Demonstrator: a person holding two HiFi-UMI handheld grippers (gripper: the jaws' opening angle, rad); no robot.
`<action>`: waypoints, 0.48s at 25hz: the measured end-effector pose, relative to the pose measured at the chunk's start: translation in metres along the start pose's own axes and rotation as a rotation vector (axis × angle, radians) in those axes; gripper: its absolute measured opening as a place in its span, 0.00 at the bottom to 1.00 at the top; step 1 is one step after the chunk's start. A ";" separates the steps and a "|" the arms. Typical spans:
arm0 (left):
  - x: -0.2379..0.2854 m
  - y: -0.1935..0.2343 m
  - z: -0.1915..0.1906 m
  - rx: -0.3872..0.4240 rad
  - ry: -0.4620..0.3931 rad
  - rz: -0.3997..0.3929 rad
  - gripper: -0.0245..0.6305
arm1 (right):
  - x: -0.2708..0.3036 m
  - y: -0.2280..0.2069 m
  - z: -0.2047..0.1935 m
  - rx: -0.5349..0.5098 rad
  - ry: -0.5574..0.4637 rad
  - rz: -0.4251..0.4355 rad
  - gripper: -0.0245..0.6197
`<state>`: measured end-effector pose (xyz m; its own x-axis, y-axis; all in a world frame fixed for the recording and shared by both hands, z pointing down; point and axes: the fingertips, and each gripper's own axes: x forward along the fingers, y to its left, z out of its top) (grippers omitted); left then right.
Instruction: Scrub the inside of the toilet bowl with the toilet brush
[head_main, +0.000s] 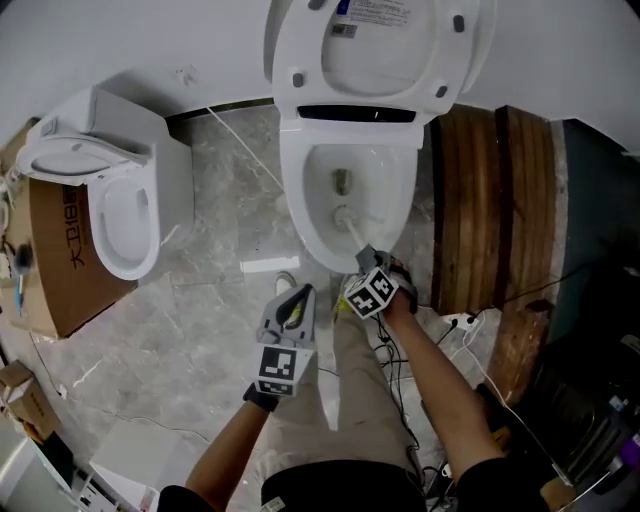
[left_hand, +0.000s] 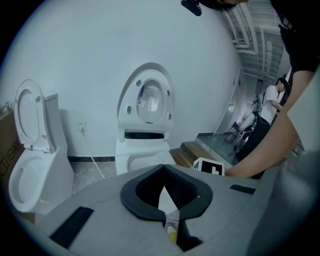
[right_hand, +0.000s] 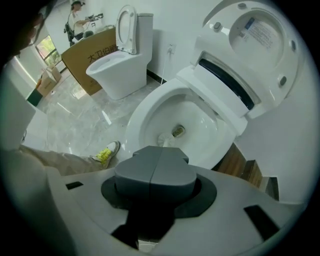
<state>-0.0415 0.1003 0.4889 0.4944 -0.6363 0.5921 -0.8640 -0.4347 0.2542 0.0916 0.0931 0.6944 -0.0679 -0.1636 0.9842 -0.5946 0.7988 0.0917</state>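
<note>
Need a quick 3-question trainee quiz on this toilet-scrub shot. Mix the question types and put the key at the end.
1. True or false: the white toilet brush head is inside the bowl of the white ceramic toilet directly ahead.
2. Which gripper is shut on the thin white brush handle? A) grey left gripper B) grey right gripper C) both
3. Is the lid of the second white toilet, beside the brown cardboard box, up or down?
Key: 1 true; 2 B; 3 up.

The person wears beige trousers (head_main: 355, 400), a black top (head_main: 330, 488) and a white sneaker with yellow laces (right_hand: 106, 153). The left grey plastic hand-held gripper (head_main: 297, 298) and the right hand-held gripper (head_main: 366, 256) each carry a cube of black-and-white square markers.
</note>
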 end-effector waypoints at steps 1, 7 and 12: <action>-0.007 -0.003 0.010 0.013 -0.003 -0.001 0.07 | -0.010 0.003 0.000 0.038 -0.004 0.022 0.30; -0.050 -0.017 0.071 0.060 -0.039 0.014 0.07 | -0.083 -0.007 0.009 0.209 -0.055 0.027 0.28; -0.084 -0.035 0.112 0.086 -0.060 0.026 0.07 | -0.167 -0.005 0.018 0.322 -0.156 0.043 0.28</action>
<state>-0.0421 0.0972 0.3445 0.4793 -0.6836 0.5504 -0.8663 -0.4692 0.1717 0.0914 0.1065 0.5265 -0.2054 -0.2398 0.9488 -0.8087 0.5877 -0.0265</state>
